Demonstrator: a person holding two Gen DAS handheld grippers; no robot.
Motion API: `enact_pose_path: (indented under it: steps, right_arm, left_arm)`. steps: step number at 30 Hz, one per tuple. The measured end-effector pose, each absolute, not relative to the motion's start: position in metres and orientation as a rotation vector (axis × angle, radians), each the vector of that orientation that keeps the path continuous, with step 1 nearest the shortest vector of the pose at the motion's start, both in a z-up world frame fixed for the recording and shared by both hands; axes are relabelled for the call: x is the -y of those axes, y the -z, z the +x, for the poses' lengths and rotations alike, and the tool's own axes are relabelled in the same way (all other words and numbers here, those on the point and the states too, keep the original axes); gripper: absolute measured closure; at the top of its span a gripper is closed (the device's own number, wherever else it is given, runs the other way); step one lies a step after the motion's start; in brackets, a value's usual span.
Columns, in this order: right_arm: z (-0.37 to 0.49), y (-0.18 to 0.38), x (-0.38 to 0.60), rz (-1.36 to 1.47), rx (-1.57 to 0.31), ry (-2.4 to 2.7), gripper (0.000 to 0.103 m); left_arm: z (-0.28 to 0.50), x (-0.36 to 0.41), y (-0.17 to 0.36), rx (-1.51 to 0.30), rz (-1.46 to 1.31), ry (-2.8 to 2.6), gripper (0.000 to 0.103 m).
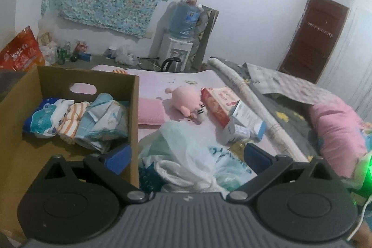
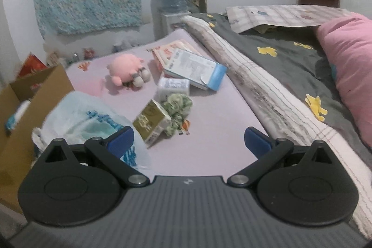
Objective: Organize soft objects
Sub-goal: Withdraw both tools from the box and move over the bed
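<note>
both grippers, left gripper (image 1: 186, 156) and right gripper (image 2: 188, 140), hold their jaws wide apart and empty above the plastic bag (image 1: 186, 150) beside the cardboard box (image 1: 21, 150).

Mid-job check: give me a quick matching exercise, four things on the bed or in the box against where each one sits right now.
1 pink plush toy
2 green scrunchie
3 striped cloth
4 plastic bag

A inside the cardboard box
B against the gold carton
C between the left gripper's open fingers
D on the pink mat, beside the red pack

Pairs: 1-D, 2-B, 3-A, 4-C
</note>
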State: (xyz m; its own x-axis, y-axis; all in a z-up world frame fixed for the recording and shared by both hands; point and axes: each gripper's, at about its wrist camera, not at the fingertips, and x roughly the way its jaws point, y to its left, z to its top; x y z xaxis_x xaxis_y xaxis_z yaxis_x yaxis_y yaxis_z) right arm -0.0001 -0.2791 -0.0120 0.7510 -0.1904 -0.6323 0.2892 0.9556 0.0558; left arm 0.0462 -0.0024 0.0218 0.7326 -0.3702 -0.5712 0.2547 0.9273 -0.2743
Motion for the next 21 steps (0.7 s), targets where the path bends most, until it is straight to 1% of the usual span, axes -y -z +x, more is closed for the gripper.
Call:
enact_pose_path:
  steps: [6,10,13,17,21]
  right_arm:
    - [0.005,0.014,0.259,-0.070,-0.657,0.297,0.001]
    - [0.004,0.001,0.256,-0.153,-0.639,0.289,0.001]
    - [-0.003,-0.007,0.258,-0.127,-0.595,0.267,0.001]
    - [-0.017,-0.004,0.262,-0.006,-0.536,0.210,0.001]
    - [-0.024,0.005,0.264,0.108,-0.533,0.173,0.001]
  left_arm:
    - [0.049,0.010,-0.018,-0.686,-0.159,0.315,0.000]
    - [0.045,0.013,-0.019,-0.635,-0.174,0.321,0.000]
    - [0.039,0.016,-0.019,-0.603,-0.167,0.336,0.000]
    - [0.035,0.022,-0.025,-0.593,-0.127,0.370,0.000]
    - [0.038,0.025,-0.029,-0.593,-0.083,0.399,0.000]
